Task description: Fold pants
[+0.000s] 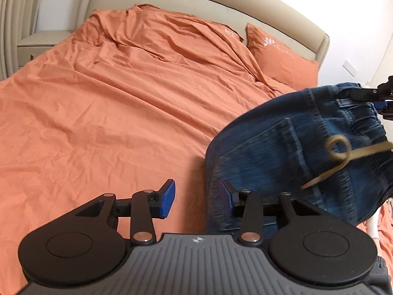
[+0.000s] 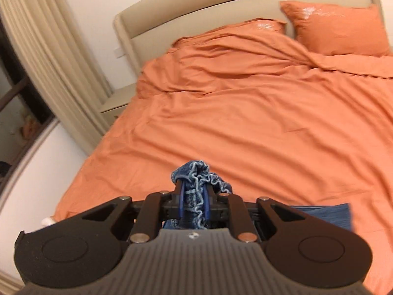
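Two grippers: our right gripper [image 2: 194, 202] pinches the dark blue denim pants [image 1: 294, 147] waistband above the orange bed [image 1: 110, 110]; left gripper [image 1: 197, 199] gapes empty. Heavy, floppy denim, so we should take the waistband's other end.

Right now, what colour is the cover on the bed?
Plain orange, creased. The cover shows best in the left wrist view.

one pants [image 1: 282, 142], two pillows [image 2: 339, 29], one bed [image 2: 245, 123]
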Action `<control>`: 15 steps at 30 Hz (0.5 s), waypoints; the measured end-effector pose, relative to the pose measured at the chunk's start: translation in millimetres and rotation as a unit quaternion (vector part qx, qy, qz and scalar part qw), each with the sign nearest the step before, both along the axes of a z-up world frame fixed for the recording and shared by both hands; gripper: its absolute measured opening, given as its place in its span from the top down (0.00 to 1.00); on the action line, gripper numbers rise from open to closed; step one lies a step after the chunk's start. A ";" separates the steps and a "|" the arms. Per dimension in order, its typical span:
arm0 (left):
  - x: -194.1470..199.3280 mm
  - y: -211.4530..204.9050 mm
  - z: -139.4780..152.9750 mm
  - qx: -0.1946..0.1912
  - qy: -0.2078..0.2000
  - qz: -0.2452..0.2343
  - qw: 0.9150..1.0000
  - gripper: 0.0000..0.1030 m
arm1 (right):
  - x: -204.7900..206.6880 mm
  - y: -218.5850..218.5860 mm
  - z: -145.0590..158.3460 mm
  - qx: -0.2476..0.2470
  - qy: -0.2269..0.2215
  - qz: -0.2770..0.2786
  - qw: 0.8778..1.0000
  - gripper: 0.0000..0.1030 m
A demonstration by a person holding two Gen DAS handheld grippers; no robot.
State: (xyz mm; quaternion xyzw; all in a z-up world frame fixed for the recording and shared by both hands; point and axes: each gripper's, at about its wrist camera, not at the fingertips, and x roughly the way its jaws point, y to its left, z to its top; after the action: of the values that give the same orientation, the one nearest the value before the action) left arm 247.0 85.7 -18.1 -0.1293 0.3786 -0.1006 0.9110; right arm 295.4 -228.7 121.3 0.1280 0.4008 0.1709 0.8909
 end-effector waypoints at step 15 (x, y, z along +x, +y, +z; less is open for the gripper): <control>53.8 -75.2 -73.9 0.029 0.041 -0.091 0.995 0.53 | 21.8 -190.0 -171.9 0.008 0.115 -0.146 0.983 0.93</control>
State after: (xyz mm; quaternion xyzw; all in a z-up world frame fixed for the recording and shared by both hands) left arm 300.8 10.6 -92.0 -0.0718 0.4287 -0.1666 0.8850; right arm 317.3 -418.7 -50.6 0.2110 0.4764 0.0265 0.8531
